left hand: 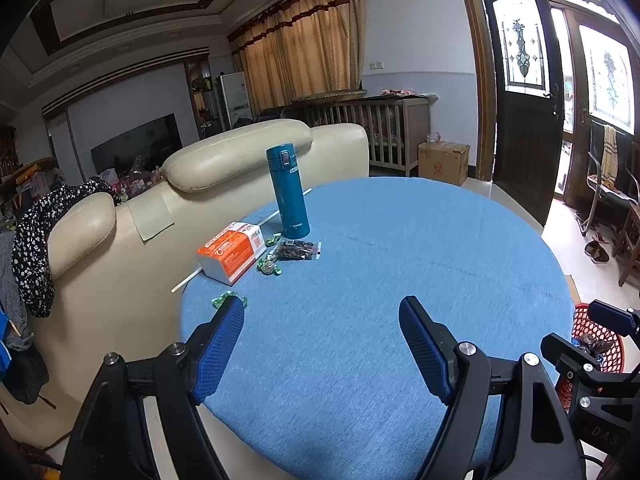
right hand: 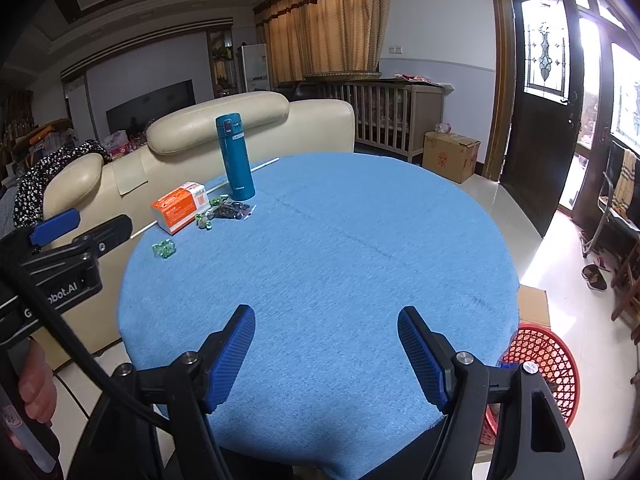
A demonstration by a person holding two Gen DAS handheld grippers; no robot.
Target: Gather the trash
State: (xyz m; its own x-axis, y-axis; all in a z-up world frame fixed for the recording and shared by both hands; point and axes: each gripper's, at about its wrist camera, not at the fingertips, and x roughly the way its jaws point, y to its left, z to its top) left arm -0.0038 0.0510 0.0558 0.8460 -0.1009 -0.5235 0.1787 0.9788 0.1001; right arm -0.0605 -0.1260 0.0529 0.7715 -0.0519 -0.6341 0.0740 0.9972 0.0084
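Observation:
Small green candy wrappers (left hand: 229, 300) (right hand: 163, 249) lie on the round blue table (left hand: 380, 280) (right hand: 340, 248), one just past my left fingertip. More wrappers (left hand: 269, 266) (right hand: 204, 222) and a dark clear packet (left hand: 298, 251) (right hand: 232, 211) sit near a teal flask (left hand: 289, 192) (right hand: 235, 157) and an orange-white box (left hand: 232, 251) (right hand: 181, 206). My left gripper (left hand: 322, 312) hovers open over the near table edge, nothing between its fingers. My right gripper (right hand: 326, 320) is likewise open and empty. A red mesh basket (left hand: 592, 332) (right hand: 544, 360) stands by the table's right side.
A cream sofa (left hand: 208, 168) (right hand: 188, 132) backs against the table's left and far side. A white stick (left hand: 188, 280) (right hand: 262, 165) lies along that edge. A cardboard box (left hand: 443, 162) (right hand: 451, 156), a crib and an open dark door (left hand: 524, 92) stand beyond. A hand (right hand: 34, 396) holds the left gripper.

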